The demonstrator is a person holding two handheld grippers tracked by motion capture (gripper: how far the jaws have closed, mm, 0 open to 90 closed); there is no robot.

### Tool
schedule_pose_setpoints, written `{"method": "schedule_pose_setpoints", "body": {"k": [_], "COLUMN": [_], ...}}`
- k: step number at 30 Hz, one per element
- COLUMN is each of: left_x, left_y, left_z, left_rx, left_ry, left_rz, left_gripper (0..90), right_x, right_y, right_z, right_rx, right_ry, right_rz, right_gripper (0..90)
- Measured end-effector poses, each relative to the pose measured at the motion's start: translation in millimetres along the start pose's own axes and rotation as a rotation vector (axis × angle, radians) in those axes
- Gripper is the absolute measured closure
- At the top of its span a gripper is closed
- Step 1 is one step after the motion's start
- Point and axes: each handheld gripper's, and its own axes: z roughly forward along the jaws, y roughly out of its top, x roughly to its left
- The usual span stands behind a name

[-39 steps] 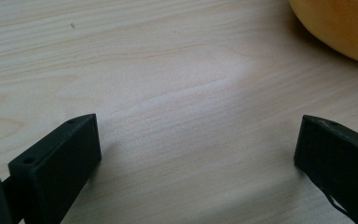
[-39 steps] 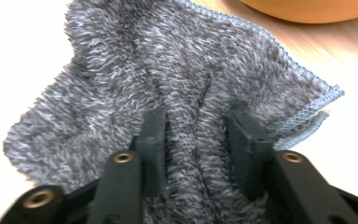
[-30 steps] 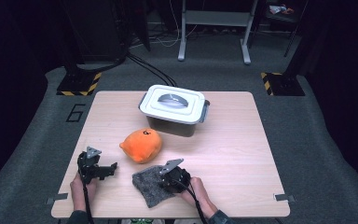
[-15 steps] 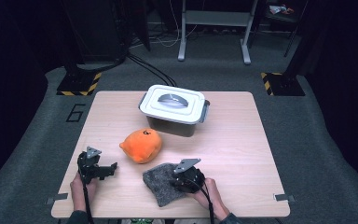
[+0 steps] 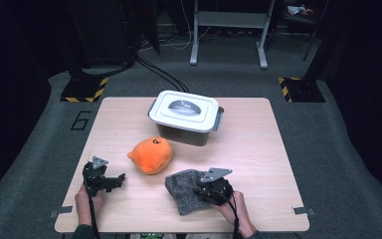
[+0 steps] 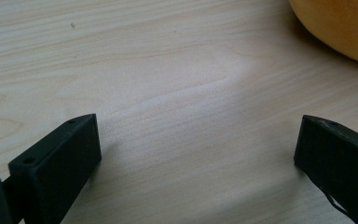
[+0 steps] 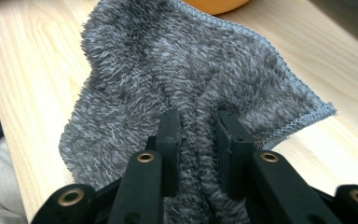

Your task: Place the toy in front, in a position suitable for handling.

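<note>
- Cloth [image 5: 186, 190], grey, bunches between right gripper [image 7: 196, 122] jaws near desk [image 5: 258, 144] front edge; dark room.
- Left gripper [image 6: 196, 140] gapes, idle.
- Cloth has slid rightward.

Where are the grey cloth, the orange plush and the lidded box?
cloth [image 5: 181, 191]: high view, on its bare left half, beside the right gripper.
plush [image 5: 151, 155]: high view, middle of its orange body.
box [image 5: 185, 110]: high view, on its white lid.

The left gripper [image 5: 113, 180] rests low, jaws spread wide with nothing between them. To its right, the right gripper [image 7: 197, 126] points down, jaws pinched close on grey fabric.
</note>
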Motion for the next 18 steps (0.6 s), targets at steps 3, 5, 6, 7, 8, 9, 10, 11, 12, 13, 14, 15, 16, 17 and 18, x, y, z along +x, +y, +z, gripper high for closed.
{"method": "schedule_pose_setpoints", "body": {"k": [3,5,6,7,8,9,10,11,12,13,14,15,16,17,18], "left_x": [0.0,0.0,0.0,0.0,0.0,0.0,0.0,0.0,0.0,0.0,0.0,0.0,0.0,0.0,0.0], "left_y": [0.0,0.0,0.0,0.0,0.0,0.0,0.0,0.0,0.0,0.0,0.0,0.0,0.0,0.0,0.0], "left_z": [0.0,0.0,0.0,0.0,0.0,0.0,0.0,0.0,0.0,0.0,0.0,0.0,0.0,0.0,0.0], "left_rx": [0.000,0.000,0.000,0.000,0.000,0.000,0.000,0.000,0.000,0.000,0.000,0.000,0.000,0.000,0.000], "left_ry": [0.000,0.000,0.000,0.000,0.000,0.000,0.000,0.000,0.000,0.000,0.000,0.000,0.000,0.000,0.000], "left_rz": [0.000,0.000,0.000,0.000,0.000,0.000,0.000,0.000,0.000,0.000,0.000,0.000,0.000,0.000,0.000], "left_gripper": [0.2,0.2,0.2,0.2,0.2,0.2,0.2,0.2,0.2,0.2,0.2,0.2,0.2,0.2,0.2], "right_x": [-2.3,-5.6,-6.4,-10.8,-10.8,-15.1,-15.1,-18.7,-20.4,-22.5,-24.9,-24.9,-29.7,-33.0,-33.0], "right_y": [-2.5,-3.9,-4.5,-5.8,-5.8,-7.2,-7.2,-9.4,-10.8,-12.3,-13.9,-13.9,-17.7,-19.7,-19.7], "right_z": [-5.0,-10.4,-12.4,-18.3,-18.3,-23.5,-23.5,-27.8,-30.4,-32.8,-35.5,-35.5,-41.7,-45.0,-45.0], "right_rx": [-0.010,-0.021,-0.022,-0.039,-0.039,-0.044,-0.044,-0.050,-0.045,-0.049,-0.053,-0.053,-0.061,-0.065,-0.065], "right_ry": [-0.013,-0.025,-0.029,-0.044,-0.044,-0.061,-0.061,-0.079,-0.089,-0.100,-0.105,-0.105,-0.124,-0.134,-0.134], "right_rz": [0.013,0.016,0.026,0.034,0.034,0.039,0.039,0.052,0.057,0.064,0.069,0.069,0.090,0.092,0.092], "right_gripper": [72.9,72.9,72.9,72.9,72.9,72.9,72.9,73.0,72.9,73.0,72.9,72.9,72.9,72.9,72.9]}}
